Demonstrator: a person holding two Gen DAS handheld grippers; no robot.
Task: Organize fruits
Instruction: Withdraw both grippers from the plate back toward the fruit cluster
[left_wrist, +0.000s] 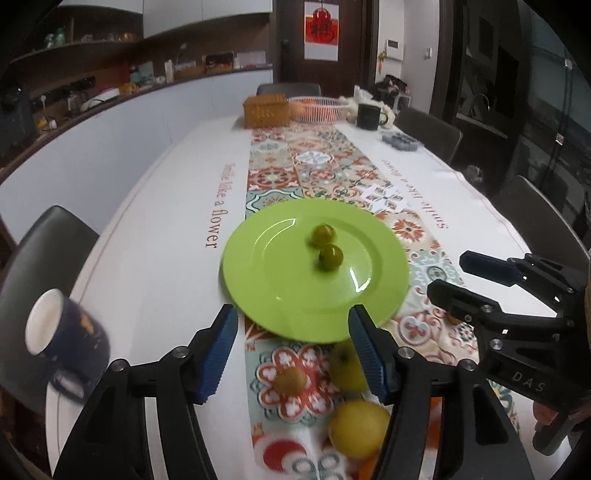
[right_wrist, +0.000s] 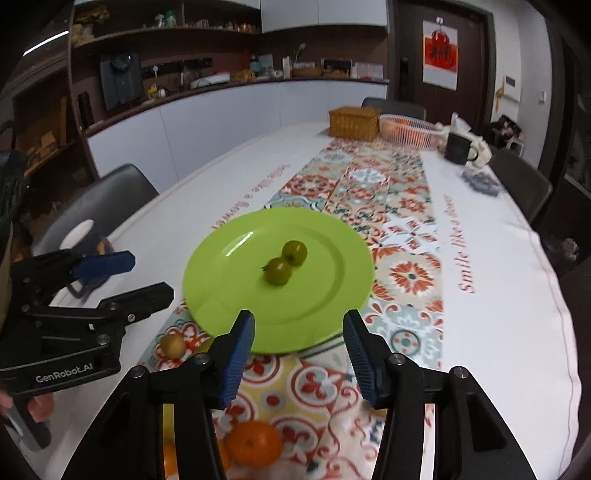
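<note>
Two grippers hang apart and empty: left gripper (left_wrist: 291, 347) and right gripper (right_wrist: 299, 350), jaws parted, nothing between. Nearest, loose fruit waits on the runner: orange (right_wrist: 254, 443), lemon (left_wrist: 359, 427), kiwi (left_wrist: 291, 380). Beyond, two green tomatoes (right_wrist: 286, 262) already sit on the green plate (left_wrist: 273, 295). Next, I'd say, drop onto one loose fruit and plate it.

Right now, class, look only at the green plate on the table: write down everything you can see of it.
The green plate is round, bright lime green and glossy, probably plastic or glazed, with a broad flat rim around a shallow well. It lies flat and upright on the patterned runner of the table. Two small green tomatoes sit side by side near its middle, apparently touching. Nothing else is on it. Both grippers are short of its near edge, neither gripping it.
</note>
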